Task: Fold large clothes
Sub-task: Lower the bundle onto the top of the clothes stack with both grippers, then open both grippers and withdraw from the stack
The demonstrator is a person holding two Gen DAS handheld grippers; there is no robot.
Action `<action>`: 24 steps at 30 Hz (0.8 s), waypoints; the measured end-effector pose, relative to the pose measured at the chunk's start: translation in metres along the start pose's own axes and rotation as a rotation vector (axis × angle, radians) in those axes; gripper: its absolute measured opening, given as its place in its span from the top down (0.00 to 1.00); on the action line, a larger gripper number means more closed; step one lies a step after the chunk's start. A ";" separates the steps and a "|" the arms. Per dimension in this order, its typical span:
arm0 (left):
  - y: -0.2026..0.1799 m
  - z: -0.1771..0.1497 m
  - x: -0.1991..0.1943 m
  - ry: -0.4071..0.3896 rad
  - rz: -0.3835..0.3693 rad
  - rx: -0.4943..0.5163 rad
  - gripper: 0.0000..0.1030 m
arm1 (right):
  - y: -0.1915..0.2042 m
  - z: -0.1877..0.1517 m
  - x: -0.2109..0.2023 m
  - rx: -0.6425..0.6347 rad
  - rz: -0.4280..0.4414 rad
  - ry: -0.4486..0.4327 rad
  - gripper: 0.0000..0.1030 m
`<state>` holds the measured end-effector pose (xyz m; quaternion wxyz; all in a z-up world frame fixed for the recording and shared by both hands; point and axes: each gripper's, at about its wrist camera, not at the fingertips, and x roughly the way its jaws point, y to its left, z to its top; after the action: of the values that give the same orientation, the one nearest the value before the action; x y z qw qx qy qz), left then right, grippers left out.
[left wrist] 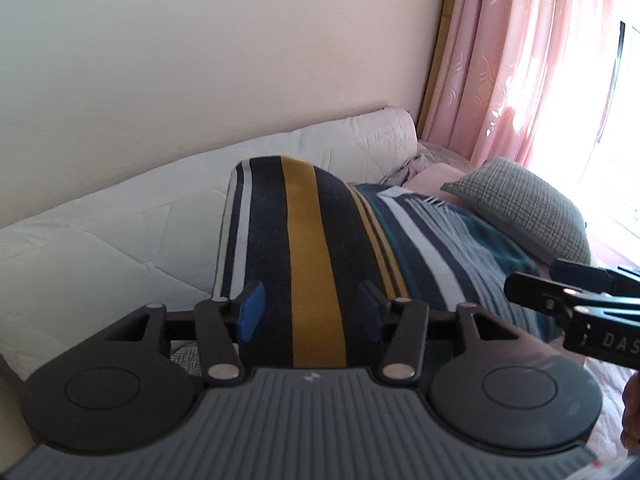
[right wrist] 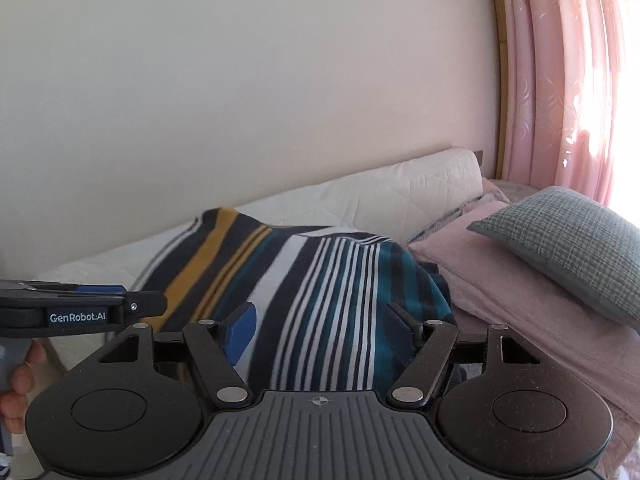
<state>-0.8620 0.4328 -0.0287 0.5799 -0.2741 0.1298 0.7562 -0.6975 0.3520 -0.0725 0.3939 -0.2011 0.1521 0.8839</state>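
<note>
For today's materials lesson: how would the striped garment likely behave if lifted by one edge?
The striped garment would probably flop and drape, since it already sags in soft curves over the bed. It looks like a thick knit, so likely fairly heavy and unlikely to slip.

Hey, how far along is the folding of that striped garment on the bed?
Early stage. Done: the striped garment is laid over the bed, bunched, with no neat fold visible. In hand: nothing gripped; the left gripper and right gripper are both open, side by side at its near edge. Left: gripping the cloth, folding it over and flattening it, clear of the grey pillow.
</note>
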 end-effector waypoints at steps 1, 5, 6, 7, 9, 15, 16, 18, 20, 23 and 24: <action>-0.002 0.000 -0.009 -0.003 0.006 -0.004 0.44 | 0.002 -0.001 -0.012 0.010 0.004 -0.002 0.35; -0.005 -0.010 -0.050 0.009 0.032 -0.018 0.41 | 0.005 -0.013 -0.059 0.043 0.010 0.011 0.33; -0.006 -0.014 -0.060 0.019 0.043 -0.022 0.39 | 0.006 -0.017 -0.068 0.051 0.014 0.019 0.32; -0.009 -0.020 -0.070 0.030 0.054 -0.027 0.37 | 0.006 -0.021 -0.081 0.060 0.018 0.036 0.32; -0.013 -0.031 -0.091 0.062 0.069 -0.038 0.34 | 0.008 -0.030 -0.099 0.066 0.023 0.076 0.30; -0.033 -0.071 -0.151 0.123 0.126 -0.061 0.28 | 0.013 -0.060 -0.147 0.066 0.039 0.170 0.29; -0.037 -0.078 -0.160 0.133 0.129 -0.064 0.27 | 0.012 -0.065 -0.154 0.072 0.055 0.186 0.29; -0.043 -0.089 -0.176 0.143 0.135 -0.069 0.24 | 0.010 -0.074 -0.171 0.079 0.075 0.198 0.29; -0.052 -0.099 -0.191 0.144 0.144 -0.063 0.21 | 0.010 -0.081 -0.186 0.070 0.075 0.196 0.29; -0.063 -0.115 -0.212 0.150 0.149 -0.051 0.17 | 0.011 -0.091 -0.203 0.048 0.067 0.215 0.29; -0.066 -0.120 -0.217 0.152 0.149 -0.049 0.16 | 0.011 -0.094 -0.208 0.044 0.063 0.220 0.29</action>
<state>-0.7293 0.2151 0.0040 0.5036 -0.3343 0.1746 0.7773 -0.5573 0.1728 -0.0547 0.3511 -0.2836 0.2200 0.8648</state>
